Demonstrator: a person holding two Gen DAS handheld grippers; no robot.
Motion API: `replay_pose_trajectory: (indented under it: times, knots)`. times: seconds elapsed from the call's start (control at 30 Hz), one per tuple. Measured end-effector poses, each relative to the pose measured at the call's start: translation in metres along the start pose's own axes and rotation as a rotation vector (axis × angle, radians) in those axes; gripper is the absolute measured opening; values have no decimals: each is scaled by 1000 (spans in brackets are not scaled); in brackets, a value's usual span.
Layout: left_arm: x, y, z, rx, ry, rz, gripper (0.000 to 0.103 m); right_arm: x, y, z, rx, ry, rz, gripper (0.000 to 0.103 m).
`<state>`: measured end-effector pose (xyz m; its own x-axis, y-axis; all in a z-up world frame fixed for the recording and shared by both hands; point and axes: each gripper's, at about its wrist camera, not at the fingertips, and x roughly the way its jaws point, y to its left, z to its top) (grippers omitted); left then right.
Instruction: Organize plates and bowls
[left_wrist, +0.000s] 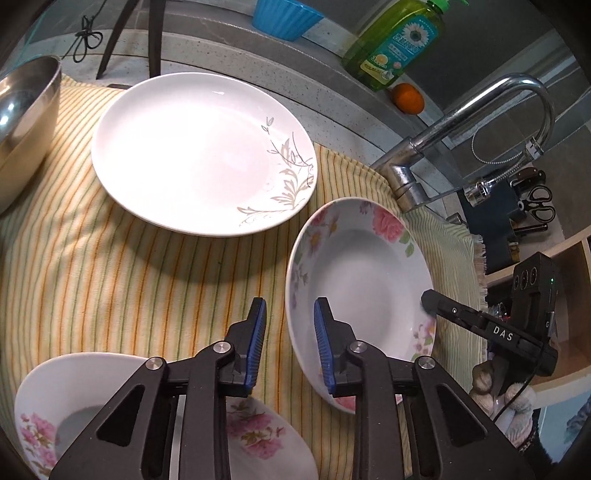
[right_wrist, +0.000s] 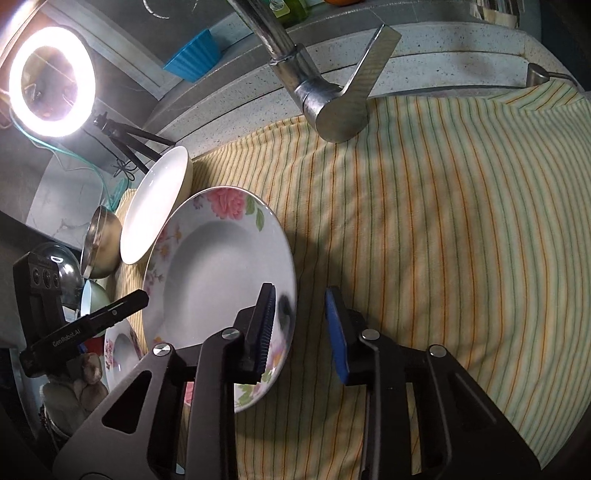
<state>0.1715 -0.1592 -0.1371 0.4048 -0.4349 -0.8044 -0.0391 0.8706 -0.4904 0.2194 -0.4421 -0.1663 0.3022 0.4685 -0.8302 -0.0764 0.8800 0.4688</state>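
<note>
Both tools are closing in on the rose-patterned deep plate (left_wrist: 360, 291), which is lying empty on the striped cloth (left_wrist: 110, 266) over the desk. The left tool (left_wrist: 290, 345) and right tool (right_wrist: 300, 330) are each straddling opposite rims, narrow but not yet pinching. Next, I judge, comes clamping and lifting it toward the empty white plate (left_wrist: 201, 151) for stacking.

A woven cloth (left_wrist: 110, 258), matt and ribbed with thin yellow and green stripes, is covering the counter. The white plate (left_wrist: 199, 151) is looking like glazed ceramic, glossy and smooth, as is the flowered deep plate (left_wrist: 354, 266). The steel bowl (left_wrist: 26, 122) is showing a brushed metal sheen. The faucet (right_wrist: 325, 99) is gleaming as polished metal. The countertop (right_wrist: 443, 55) is appearing as speckled stone, and the soap bottle (left_wrist: 395, 40) as translucent plastic.
</note>
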Motion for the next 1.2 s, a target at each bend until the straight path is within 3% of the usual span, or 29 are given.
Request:
replay_pose_trajectory:
  times: [0.33,1.2]
  knots:
    - [8,-6,5,13,21,-5,19,8,3,5,-16,29,44,13]
    - [-16,-2,9,13,9,-29,19,-9,20,-2,7,16,55,13]
